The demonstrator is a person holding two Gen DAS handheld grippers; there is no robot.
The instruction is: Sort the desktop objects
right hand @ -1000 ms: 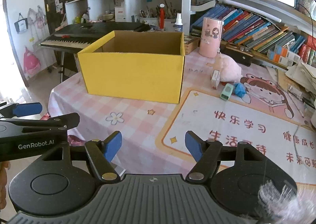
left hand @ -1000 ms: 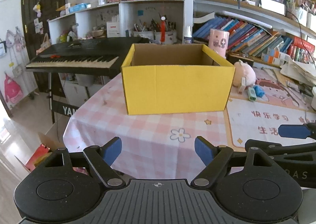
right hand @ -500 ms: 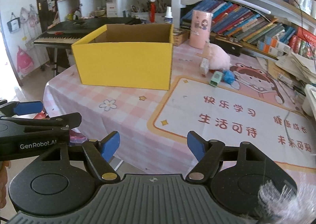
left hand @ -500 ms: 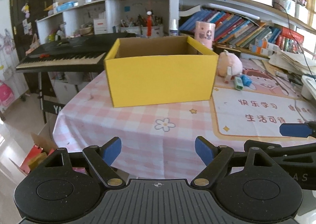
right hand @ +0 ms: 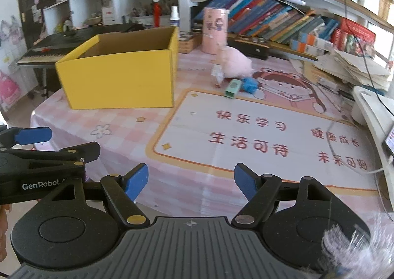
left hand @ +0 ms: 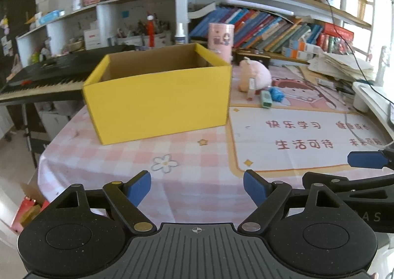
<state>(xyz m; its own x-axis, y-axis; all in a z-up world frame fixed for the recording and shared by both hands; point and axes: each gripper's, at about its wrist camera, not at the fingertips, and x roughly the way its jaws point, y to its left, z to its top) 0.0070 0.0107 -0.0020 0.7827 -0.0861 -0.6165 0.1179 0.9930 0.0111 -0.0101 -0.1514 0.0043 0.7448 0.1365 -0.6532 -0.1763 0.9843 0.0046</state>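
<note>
Two hand-held grippers hang side by side near the front edge of the tabletop (right hand: 187, 136), and both are empty. We hold the left hand-held gripper (left hand: 197, 186) with its fingers spread wide, nothing between them, and the right hand-held gripper (right hand: 190, 181) the same way, because we have not yet reached any object.

The yellow box (left hand: 157, 96) stands open on top, so we judge it is the place where the things should go. To the right of the box, quite close to it, lie the small things: a pink plush toy (right hand: 234, 62), a green eraser (right hand: 232, 88) and a blue object (right hand: 250, 85), touching or almost touching each other. A small white item (right hand: 217, 74) stands just beside the plush toy, between it and the box. These things lie nearer to the right gripper, so it will probably go first.
</note>
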